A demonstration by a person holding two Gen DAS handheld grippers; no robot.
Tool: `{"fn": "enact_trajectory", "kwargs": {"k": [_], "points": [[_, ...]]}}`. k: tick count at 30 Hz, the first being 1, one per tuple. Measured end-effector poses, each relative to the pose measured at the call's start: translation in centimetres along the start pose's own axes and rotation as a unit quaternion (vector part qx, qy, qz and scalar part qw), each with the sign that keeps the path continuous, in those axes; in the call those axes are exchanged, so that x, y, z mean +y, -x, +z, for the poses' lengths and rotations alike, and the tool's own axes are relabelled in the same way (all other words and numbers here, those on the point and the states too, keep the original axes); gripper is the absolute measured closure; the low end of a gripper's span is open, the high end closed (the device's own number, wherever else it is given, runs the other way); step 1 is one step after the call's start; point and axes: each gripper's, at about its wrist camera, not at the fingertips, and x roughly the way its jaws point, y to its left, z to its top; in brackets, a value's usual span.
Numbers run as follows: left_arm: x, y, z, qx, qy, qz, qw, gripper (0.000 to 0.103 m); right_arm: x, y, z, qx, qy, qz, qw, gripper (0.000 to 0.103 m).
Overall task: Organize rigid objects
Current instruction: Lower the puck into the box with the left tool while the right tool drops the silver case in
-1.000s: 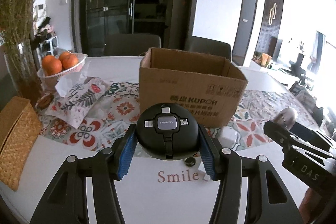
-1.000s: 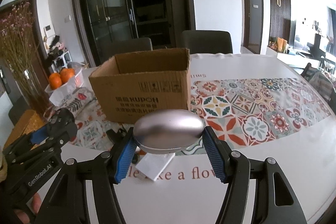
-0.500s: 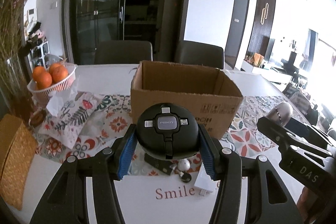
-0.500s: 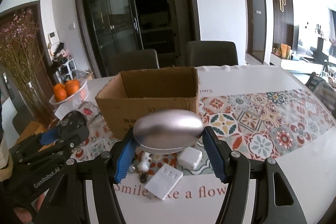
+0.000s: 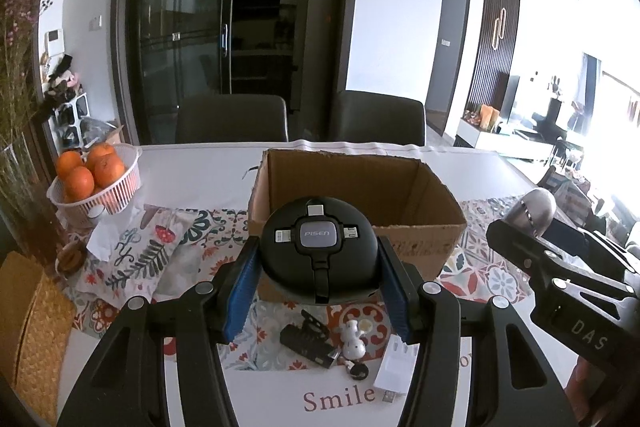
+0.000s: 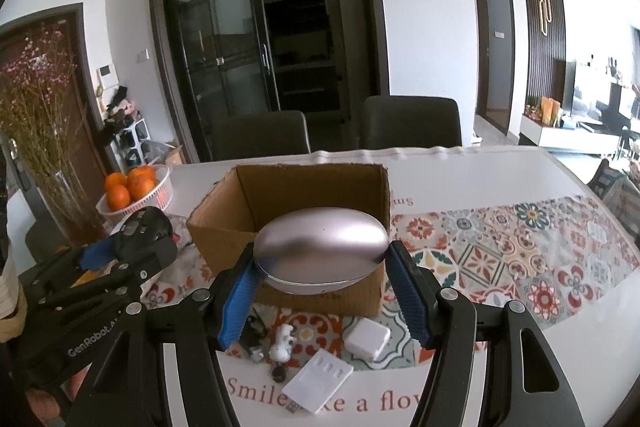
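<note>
Left wrist view: my left gripper (image 5: pixel 318 291) fingers clamp the black cable hub (image 5: pixel 319 255), just before the cardboard box (image 5: pixel 404 187).
Right wrist view: my right gripper (image 6: pixel 322 287) fingers clamp the silver oval case (image 6: pixel 322 249).
Technique: I should clear the near rim, then release low inside.
Desk (image 6: pixel 500 171): small items remain.

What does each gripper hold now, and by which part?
The left gripper holds the round black PISEN cable hub by its two sides. The right gripper holds the silver oval case by its two narrow ends.
</note>
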Motion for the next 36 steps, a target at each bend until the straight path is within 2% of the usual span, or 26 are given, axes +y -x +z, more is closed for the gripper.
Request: {"fn": "enact_trajectory", "kwargs": {"k": [13,19,29,36], "points": [[0.0,-1.8,2.8,0.005,-0.026,0.003,0.9996,0.048,0.3,-2.0,2.4,0.006,0.013,0.0,1.0,0.039],[-0.2,-3.2,4.2,0.019,-0.04,0.003,0.999,0.048,0.4,-3.3,3.6,0.015,0.027,-0.004,1.0,0.039],[-0.5,-5.6,6.5,0.038,-0.055,0.009,0.9977,0.048,0.0,-6.1,5.5,0.046,0.041,-0.004,0.998,0.039],[-0.2,-7.7,7.3,0.057,-0.056,0.012,0.9967,0.048,-0.7,-8.9,6.4,0.09,0.033,0.003,0.995,0.039]]}}
